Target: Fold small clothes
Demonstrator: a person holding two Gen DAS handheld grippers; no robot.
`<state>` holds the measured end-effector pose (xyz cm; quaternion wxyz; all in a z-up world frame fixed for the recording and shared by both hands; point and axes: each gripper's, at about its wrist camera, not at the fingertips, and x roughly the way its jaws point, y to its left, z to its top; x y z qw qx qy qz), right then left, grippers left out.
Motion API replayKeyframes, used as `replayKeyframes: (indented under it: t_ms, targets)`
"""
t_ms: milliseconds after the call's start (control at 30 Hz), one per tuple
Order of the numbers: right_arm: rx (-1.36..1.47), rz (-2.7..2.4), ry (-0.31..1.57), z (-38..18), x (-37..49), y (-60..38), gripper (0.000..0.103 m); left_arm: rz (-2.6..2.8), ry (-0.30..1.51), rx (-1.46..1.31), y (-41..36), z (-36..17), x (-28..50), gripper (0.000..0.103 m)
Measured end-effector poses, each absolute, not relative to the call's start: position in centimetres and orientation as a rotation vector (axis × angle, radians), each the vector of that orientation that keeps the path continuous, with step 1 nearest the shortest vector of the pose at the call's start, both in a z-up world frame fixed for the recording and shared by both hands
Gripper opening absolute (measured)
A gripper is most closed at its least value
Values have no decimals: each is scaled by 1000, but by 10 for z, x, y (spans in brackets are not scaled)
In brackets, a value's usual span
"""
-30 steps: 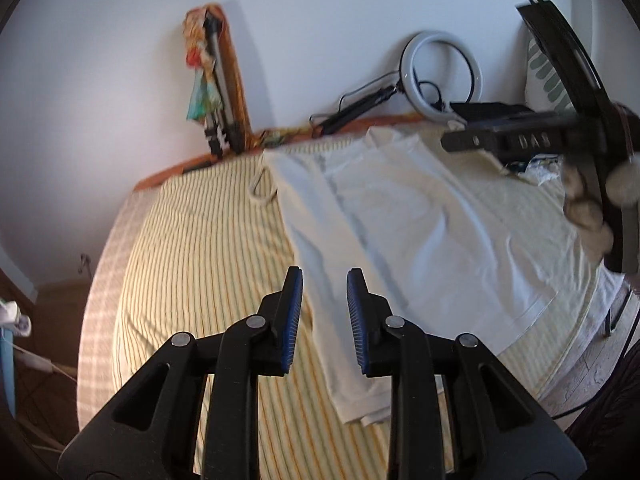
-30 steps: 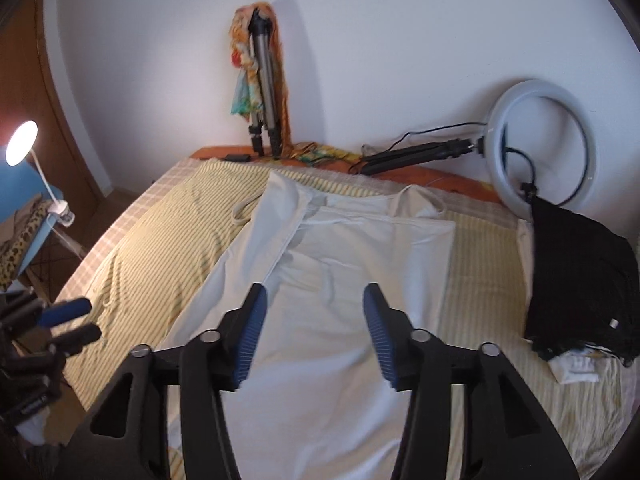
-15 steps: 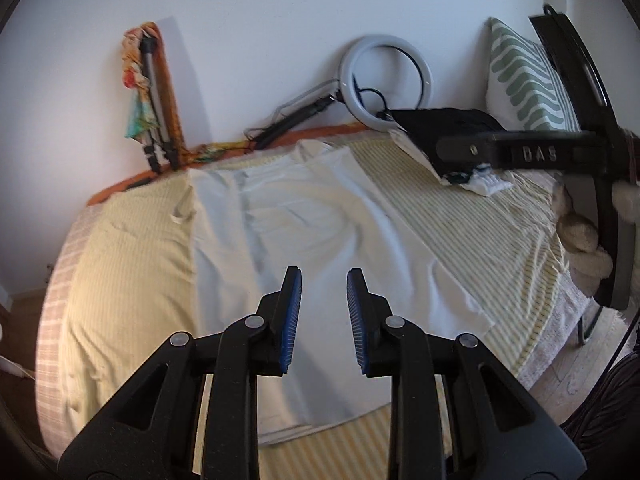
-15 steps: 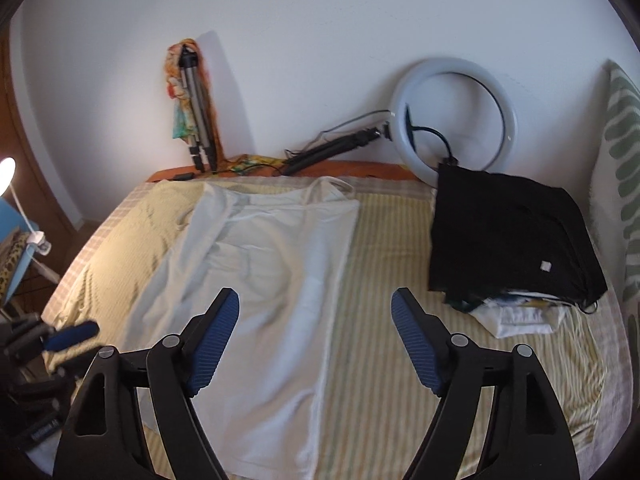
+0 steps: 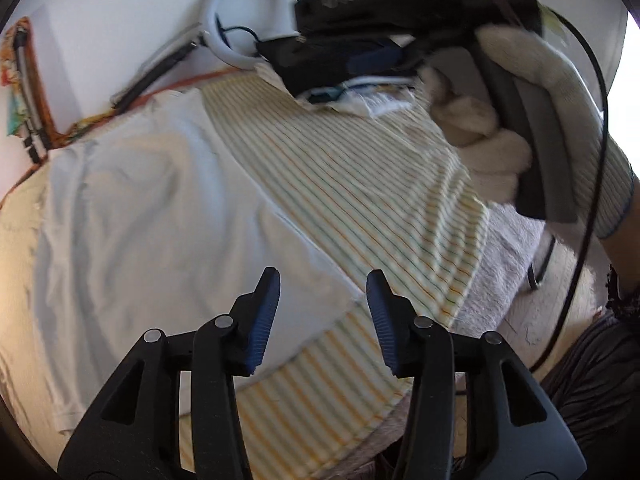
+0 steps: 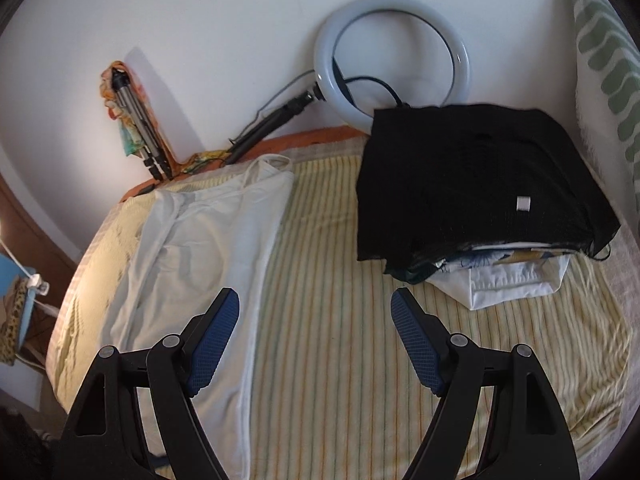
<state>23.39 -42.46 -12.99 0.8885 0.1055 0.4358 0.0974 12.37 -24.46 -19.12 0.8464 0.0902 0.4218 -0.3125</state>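
A white sleeveless top lies spread flat on the striped yellow bedspread. My left gripper hovers over the top's near right hem corner, its jaws opening with nothing pressed between the blue pads. My right gripper stands wide open above bare bedspread just right of the top's long edge, holding nothing. In the left wrist view the right gripper's black body sits at the upper right in a gloved hand.
A pile of folded clothes topped by a black garment sits at the bed's far right. A ring light and a tripod lean on the white wall. A green-patterned pillow stands at the right. The bed's edge and floor lie right of the left gripper.
Both grippers swung right and sank toward the bed. The left jaws widened and now sit over the hem corner. The right gripper went from over the top to the bare bedspread beside it.
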Motion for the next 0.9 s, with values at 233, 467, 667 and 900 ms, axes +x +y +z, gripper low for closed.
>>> replayKeyframes:
  t_ms: [233,467,667,900]
  targets:
    - [293,228,940,-149,253,-433,73,-645,958,225,-262,-218,131,46]
    - [323,297,968,-162,286,-410,73,-649,950,182,-251,-223,142,6]
    - [275,322,996,-171,320,-375,73,-646,939,61,-227,-209,147,4]
    - [252,262,1003,-194,370,-358,62,-637,919,-30,-209,-198,146,4]
